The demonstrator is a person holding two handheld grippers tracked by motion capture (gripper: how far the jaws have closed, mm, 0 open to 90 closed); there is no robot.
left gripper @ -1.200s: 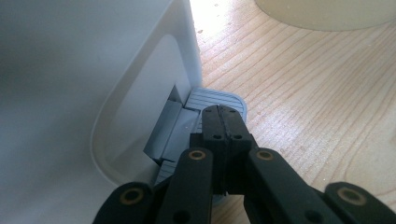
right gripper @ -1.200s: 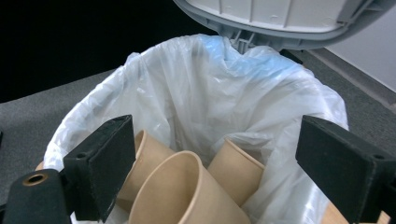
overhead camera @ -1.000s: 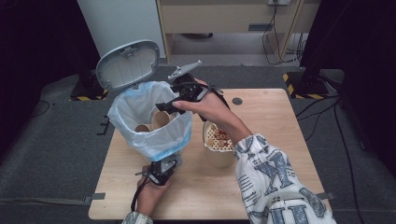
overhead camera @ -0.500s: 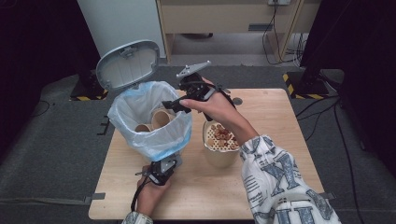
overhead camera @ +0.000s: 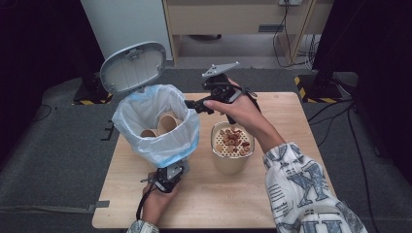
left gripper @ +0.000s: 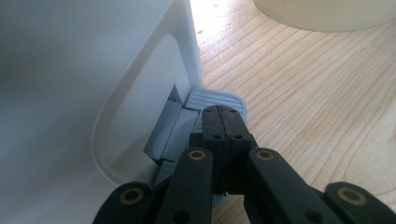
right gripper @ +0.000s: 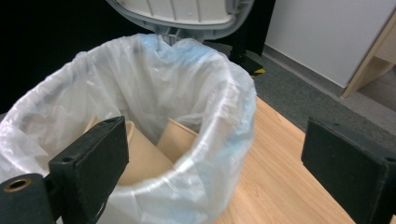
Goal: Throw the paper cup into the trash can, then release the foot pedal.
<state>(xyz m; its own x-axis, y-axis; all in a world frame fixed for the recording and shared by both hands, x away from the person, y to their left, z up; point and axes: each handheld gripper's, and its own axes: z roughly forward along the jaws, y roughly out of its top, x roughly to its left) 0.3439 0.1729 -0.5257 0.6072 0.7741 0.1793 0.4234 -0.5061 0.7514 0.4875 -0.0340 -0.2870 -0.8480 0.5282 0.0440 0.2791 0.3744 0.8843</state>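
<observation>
bin open, cups inside

l gripper (left gripper: 223, 122) jaws together, pressing the bin's pedal (left gripper: 212, 100) (lid (overhead camera: 133, 65) up). r gripper (overhead camera: 198, 105) at bin's (overhead camera: 160, 145) 2 o'clock rim, jaws just spread wider, nothing between; paper cups (overhead camera: 167, 122) lie in liner.

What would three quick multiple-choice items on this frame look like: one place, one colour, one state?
1. Where does the left tool rest?
A. on the bin's pedal
B. in the bowl
C. on the lid

2. What colour is the bin liner?
A. black
B. pale blue-white
C. red

3. How is the bin lid?
A. shut
B. lying on the table
C. raised open

Key: 1 A, shut jaws press the grey pedal. 2 B, translucent bluish plastic. 3 C, it stands up behind the rim.
</observation>
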